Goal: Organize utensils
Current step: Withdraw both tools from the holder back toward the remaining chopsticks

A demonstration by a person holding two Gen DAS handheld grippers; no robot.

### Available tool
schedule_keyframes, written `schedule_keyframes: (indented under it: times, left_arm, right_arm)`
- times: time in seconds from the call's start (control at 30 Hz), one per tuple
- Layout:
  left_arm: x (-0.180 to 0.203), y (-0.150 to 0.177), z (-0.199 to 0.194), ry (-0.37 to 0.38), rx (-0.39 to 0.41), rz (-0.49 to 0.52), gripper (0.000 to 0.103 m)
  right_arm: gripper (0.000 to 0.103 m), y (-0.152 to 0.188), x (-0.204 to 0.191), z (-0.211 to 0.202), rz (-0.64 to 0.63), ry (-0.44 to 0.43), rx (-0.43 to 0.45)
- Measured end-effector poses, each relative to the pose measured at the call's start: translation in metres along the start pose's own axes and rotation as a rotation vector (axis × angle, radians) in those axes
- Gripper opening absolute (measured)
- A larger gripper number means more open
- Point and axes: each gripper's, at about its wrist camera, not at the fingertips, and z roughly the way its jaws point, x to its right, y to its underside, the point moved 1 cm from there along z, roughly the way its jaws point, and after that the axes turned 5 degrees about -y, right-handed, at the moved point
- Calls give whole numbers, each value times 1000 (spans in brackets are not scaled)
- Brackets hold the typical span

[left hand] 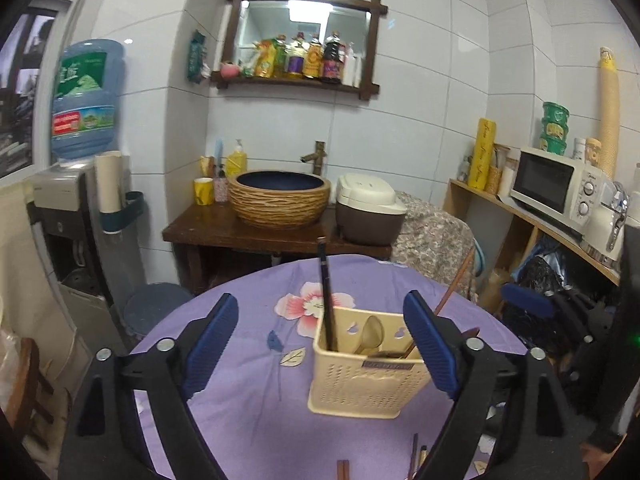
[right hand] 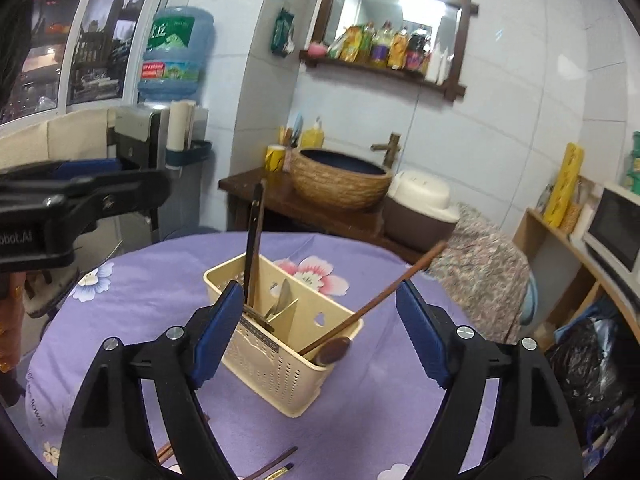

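Both the left gripper [left hand: 320,344] and right gripper [right hand: 320,332] stood spread and empty around the cream utensil holder [left hand: 360,376] mid-table, already stocked with dark chopsticks [left hand: 326,300], while loose chopsticks [right hand: 276,464] lay by the near edge.

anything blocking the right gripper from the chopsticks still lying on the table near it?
Nothing visible. The loose chopsticks lie on bare purple tablecloth just below the open right gripper. The utensil basket sits farther away, beyond them, not between.
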Motion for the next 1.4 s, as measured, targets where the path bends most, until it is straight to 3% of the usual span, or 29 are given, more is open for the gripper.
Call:
schedule_keyframes:
  times: [0.17,0.33,0.57,0.87,1.03,1.4]
  left_arm:
    - [-8,22,-25,-34,30,13,96]
    - [-14,56,-38,-79,7,54,97]
    - [-28,113,-41,-170,-90,103,97]
    - [-53,167,-40,-287,-209,96,97]
    - [-53,180,-42,-300,-233,95,97]
    - [-54,186,-47,-311,-222,93,97]
  right_arm:
    - [84,16,-6,-40,27,28,64]
    - [86,48,-21,-69,54,6,49]
    - [86,107,-47,-73,55,48,-85]
    - [86,171,-53,-56,178,47,-298]
    - [86,189,-54,-49,267,37,-361]
    - [86,198,-70,-39,278,33,-401]
